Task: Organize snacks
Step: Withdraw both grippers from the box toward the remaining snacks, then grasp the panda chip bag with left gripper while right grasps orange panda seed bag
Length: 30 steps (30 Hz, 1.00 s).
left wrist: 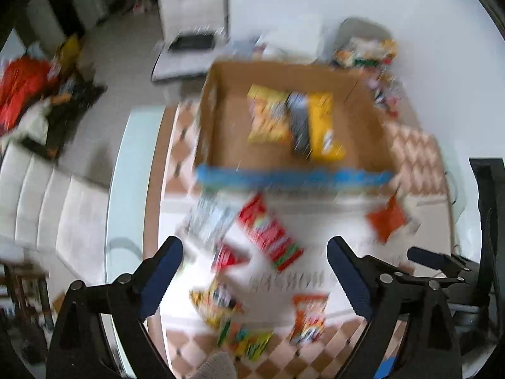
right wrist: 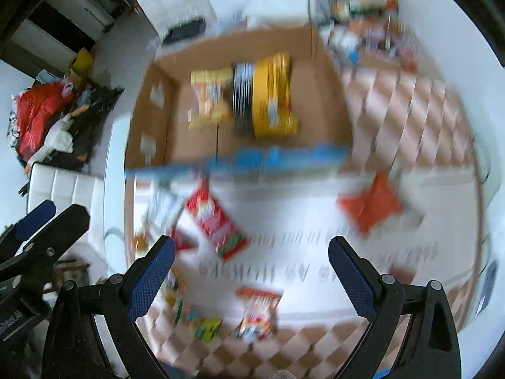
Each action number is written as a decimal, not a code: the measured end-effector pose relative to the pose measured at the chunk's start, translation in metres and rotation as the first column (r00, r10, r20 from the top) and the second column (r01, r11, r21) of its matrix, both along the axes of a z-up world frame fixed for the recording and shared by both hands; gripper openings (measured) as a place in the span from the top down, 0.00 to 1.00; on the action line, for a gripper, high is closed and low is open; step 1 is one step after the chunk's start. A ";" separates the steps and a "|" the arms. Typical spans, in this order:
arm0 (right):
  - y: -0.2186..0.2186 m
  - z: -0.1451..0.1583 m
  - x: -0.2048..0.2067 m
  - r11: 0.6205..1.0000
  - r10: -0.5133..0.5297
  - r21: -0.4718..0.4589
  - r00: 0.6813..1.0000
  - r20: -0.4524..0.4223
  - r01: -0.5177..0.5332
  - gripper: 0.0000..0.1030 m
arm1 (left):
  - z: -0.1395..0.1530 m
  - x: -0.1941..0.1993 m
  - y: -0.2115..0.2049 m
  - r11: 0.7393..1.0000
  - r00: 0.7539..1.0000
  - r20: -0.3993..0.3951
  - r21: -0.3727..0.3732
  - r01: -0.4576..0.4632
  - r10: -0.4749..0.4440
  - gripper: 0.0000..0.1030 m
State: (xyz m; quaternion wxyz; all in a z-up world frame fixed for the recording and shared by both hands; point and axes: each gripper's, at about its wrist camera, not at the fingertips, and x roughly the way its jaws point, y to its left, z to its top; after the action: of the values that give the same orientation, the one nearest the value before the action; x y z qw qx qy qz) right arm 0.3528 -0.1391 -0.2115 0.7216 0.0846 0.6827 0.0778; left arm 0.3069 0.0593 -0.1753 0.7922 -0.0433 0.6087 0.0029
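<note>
Both views are pretty smeared. Nearest, the left gripper (left wrist: 255, 254) and right gripper (right wrist: 252, 252) both hang with jaws spread wide, nothing between them. Just below, loose snack packets litter the tabletop (left wrist: 315, 221): a red striped packet (left wrist: 271, 237), an orange packet (left wrist: 309, 317), a red-orange pouch (right wrist: 369, 203). Further back sits the cardboard box (left wrist: 217, 120) with a yellow bag (left wrist: 323, 126) already inside. Risk as I see it: grabbing overlapping packets could drag a neighbour or shove one off the edge. Cloth lettering is too blurred to read; no brands legible.
</note>
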 end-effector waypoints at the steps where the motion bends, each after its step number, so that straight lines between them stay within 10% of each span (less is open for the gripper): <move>1: 0.001 -0.016 -0.011 1.000 -0.002 0.010 0.999 -0.046 0.002 0.03 | -0.012 -0.009 0.004 1.000 0.999 -0.029 0.000 -0.017 0.017 0.09; 7: 0.014 -0.106 -0.065 1.000 0.019 -0.010 0.966 -0.259 -0.022 0.03 | -0.100 -0.061 0.033 0.995 0.970 -0.225 0.039 -0.089 0.096 0.09; 13: 0.023 -0.157 -0.090 0.996 0.047 -0.060 0.936 -0.348 -0.072 0.03 | -0.144 -0.062 0.034 0.990 0.957 -0.283 0.103 0.098 -0.065 0.09; 23: 0.036 -0.182 -0.101 0.989 0.071 -0.092 0.921 -0.383 -0.115 0.04 | -0.198 -0.045 -0.004 0.862 0.822 -0.409 0.141 0.486 -0.397 0.09; 26: 0.037 -0.187 -0.102 0.990 0.063 -0.095 0.918 -0.391 -0.108 0.04 | -0.214 -0.040 -0.004 0.872 0.817 -0.446 0.144 0.468 -0.365 0.12; 30: 0.033 -0.189 -0.097 0.991 0.040 -0.102 0.922 -0.386 -0.086 0.04 | -0.225 -0.028 0.020 0.949 0.862 -0.460 0.108 0.295 -0.216 0.13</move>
State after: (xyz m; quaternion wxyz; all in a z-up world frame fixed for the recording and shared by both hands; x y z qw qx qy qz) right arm 0.2553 -0.1059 -0.4007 0.5751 0.0338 0.8163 0.0428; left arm 0.2790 0.0796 -0.4007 0.6271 0.1094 0.7702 -0.0394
